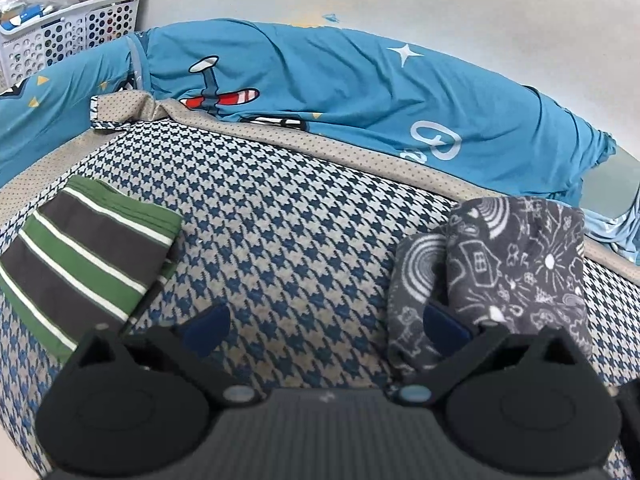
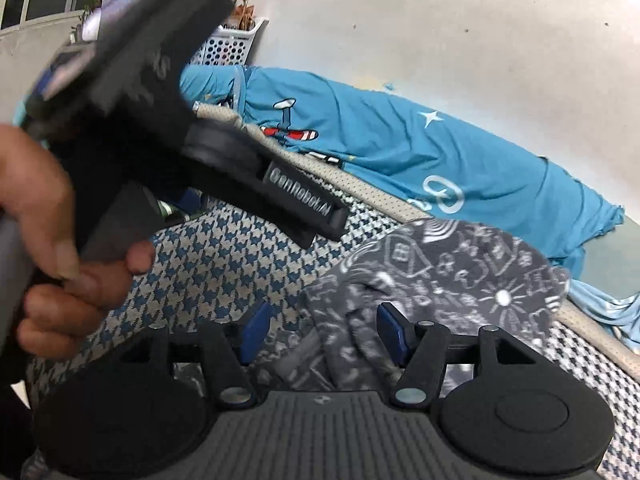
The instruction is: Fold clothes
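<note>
A dark grey garment with white doodle print (image 1: 500, 276) lies folded on the houndstooth cloth (image 1: 280, 220). My left gripper (image 1: 326, 326) is open, its right fingertip touching the garment's near edge. A folded green and grey striped garment (image 1: 84, 252) lies to the left. In the right wrist view the doodle garment (image 2: 440, 280) lies between the jaws of my open right gripper (image 2: 324, 330). The left gripper's body (image 2: 160, 112) and the hand that holds it (image 2: 60, 248) fill the left of that view.
A blue printed garment (image 1: 320, 88) lies spread along the back against the white wall. A white perforated basket (image 1: 60, 28) with odds and ends stands at the back left. It also shows in the right wrist view (image 2: 228, 48).
</note>
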A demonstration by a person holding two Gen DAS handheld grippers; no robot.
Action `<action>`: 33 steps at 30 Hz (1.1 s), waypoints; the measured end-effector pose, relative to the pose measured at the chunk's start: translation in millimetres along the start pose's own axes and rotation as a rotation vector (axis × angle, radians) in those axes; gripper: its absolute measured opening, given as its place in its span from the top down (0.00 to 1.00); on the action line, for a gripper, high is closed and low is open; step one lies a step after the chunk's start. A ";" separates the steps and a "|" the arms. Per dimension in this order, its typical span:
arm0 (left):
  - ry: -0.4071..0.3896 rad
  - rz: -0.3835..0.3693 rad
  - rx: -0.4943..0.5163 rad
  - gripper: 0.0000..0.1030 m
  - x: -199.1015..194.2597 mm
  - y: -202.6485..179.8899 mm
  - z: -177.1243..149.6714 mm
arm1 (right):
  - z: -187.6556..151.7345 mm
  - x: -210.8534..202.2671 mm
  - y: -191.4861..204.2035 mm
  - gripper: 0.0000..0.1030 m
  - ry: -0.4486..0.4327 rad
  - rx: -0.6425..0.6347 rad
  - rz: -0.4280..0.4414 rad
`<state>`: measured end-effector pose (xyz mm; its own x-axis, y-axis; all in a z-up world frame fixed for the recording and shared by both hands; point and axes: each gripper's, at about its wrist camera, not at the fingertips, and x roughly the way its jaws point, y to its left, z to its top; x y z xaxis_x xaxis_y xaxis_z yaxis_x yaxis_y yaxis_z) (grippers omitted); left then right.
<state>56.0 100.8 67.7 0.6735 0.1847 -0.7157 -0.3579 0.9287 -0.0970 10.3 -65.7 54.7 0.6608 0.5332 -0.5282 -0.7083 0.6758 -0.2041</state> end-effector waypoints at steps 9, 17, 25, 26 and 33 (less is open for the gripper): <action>0.005 -0.010 0.026 0.00 4.7 -19.1 -4.7 | -14.2 -19.0 -54.8 0.43 0.042 0.091 -0.031; 0.011 -0.006 0.046 0.00 11.2 -36.6 -8.6 | -39.3 -19.2 -89.9 0.43 0.120 0.213 0.041; -0.023 0.024 0.049 0.00 10.2 -49.0 -9.4 | -45.8 -32.9 -99.4 0.43 0.107 0.309 0.163; -0.030 0.029 0.054 0.00 9.5 -50.4 -9.2 | -46.6 -32.1 -97.3 0.43 0.116 0.298 0.156; -0.042 0.021 0.083 0.00 8.7 -55.2 -9.7 | -59.4 -22.8 -89.9 0.67 0.168 0.306 0.178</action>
<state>75.3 48.0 60.1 0.6933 0.2164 -0.6874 -0.3187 0.9476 -0.0231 44.2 -168.9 36.1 0.4668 0.5822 -0.6657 -0.6846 0.7144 0.1447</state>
